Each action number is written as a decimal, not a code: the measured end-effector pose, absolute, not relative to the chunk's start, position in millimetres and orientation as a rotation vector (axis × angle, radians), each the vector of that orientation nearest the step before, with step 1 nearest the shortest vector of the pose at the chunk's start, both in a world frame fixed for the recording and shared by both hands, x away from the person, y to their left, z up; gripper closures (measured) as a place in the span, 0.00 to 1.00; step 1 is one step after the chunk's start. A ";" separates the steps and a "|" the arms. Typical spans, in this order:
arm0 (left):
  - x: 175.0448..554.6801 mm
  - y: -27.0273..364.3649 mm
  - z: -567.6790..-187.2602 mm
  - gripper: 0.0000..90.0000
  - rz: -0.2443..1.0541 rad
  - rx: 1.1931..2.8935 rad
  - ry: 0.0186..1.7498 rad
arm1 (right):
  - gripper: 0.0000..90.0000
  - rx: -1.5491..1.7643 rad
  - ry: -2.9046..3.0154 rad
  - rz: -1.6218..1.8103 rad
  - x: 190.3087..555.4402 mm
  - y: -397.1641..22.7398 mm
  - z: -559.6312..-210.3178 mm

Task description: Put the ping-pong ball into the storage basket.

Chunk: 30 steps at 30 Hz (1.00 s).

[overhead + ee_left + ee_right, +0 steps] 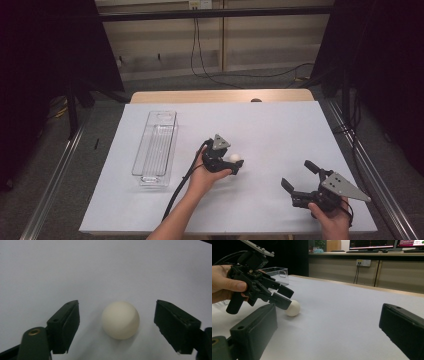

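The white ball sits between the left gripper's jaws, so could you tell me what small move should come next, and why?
Probably close the left gripper on the ball: it rests on the table between the jaws, with a gap on each side, so nothing grips it yet.

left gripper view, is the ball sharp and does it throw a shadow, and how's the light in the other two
Left gripper view: the ball is fairly sharp, with a soft shadow beneath it; the near claw parts are slightly soft. High view: the table is evenly lit, surroundings dark. Right gripper view: its own black jaws are blurred, the background dim.
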<state>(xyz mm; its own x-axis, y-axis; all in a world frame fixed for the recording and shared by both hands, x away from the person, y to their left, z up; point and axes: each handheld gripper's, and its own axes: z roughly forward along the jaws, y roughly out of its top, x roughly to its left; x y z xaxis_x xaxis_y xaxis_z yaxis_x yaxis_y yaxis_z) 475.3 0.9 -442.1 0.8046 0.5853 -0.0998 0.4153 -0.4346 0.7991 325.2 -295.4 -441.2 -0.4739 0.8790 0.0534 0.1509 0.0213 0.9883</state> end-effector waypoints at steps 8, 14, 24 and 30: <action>476.7 0.3 -442.7 0.36 0.232 2.128 0.752 | 0.01 1.063 1.684 1.506 325.6 -295.8 -441.6; 477.7 -2.1 -444.0 0.39 0.221 2.121 0.747 | 0.01 1.074 1.672 1.511 326.1 -296.6 -442.0; 477.7 -6.2 -449.6 0.43 0.206 2.142 0.734 | 0.01 1.072 1.676 1.514 325.9 -296.9 -441.9; 478.3 -6.6 -449.8 0.45 0.213 2.152 0.743 | 0.01 1.067 1.680 1.513 326.2 -297.3 -442.1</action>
